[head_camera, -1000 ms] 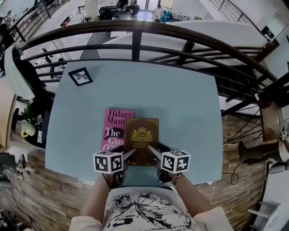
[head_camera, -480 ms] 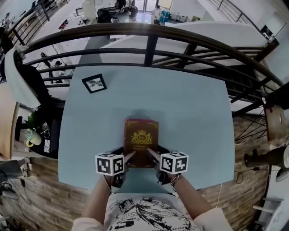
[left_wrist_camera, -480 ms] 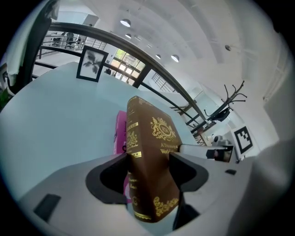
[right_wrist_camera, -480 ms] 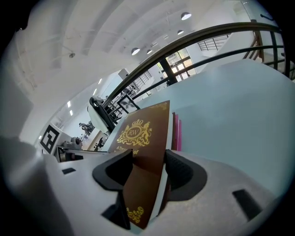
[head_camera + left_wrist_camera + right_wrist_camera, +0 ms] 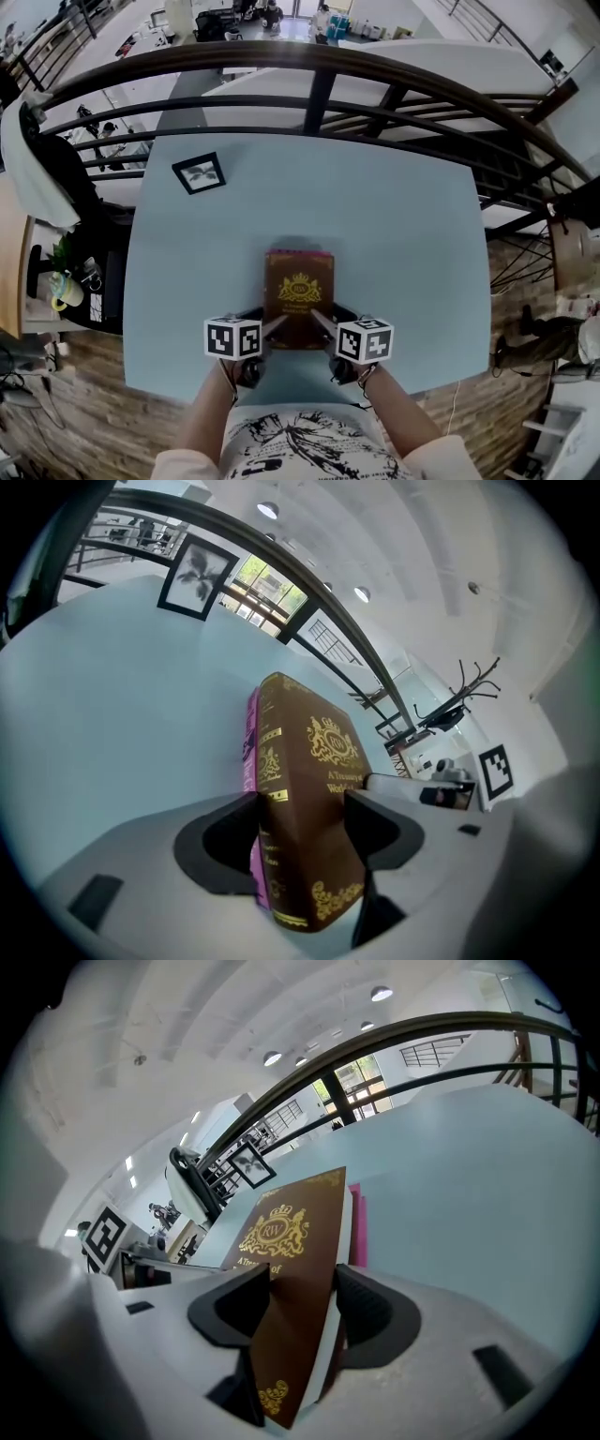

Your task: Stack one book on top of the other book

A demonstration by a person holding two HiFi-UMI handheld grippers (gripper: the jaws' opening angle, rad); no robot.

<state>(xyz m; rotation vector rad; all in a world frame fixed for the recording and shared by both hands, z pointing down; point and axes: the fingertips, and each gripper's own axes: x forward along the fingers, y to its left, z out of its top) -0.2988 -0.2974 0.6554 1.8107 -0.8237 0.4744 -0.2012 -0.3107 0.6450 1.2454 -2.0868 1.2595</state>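
Observation:
A brown book with gold print (image 5: 298, 291) lies squarely over a pink book (image 5: 300, 251), of which only a thin strip shows at the far end. My left gripper (image 5: 274, 324) is shut on the brown book's near left corner. My right gripper (image 5: 321, 322) is shut on its near right corner. In the left gripper view the brown book (image 5: 309, 789) stands between the jaws of the left gripper (image 5: 300, 827), with the pink book (image 5: 251, 761) against its underside. In the right gripper view the right gripper (image 5: 302, 1302) clamps the brown book (image 5: 291, 1260), and a pink edge (image 5: 357, 1227) shows beyond it.
The books sit near the front of a pale blue table (image 5: 394, 234). A small black-framed picture (image 5: 199, 173) lies at the table's far left. A dark curved railing (image 5: 319, 84) runs behind the table, with a drop to a lower floor beyond.
Both grippers have carried the brown book to the left and down over the pink book. The pink cover, plain beside it a second ago, is now almost fully covered.

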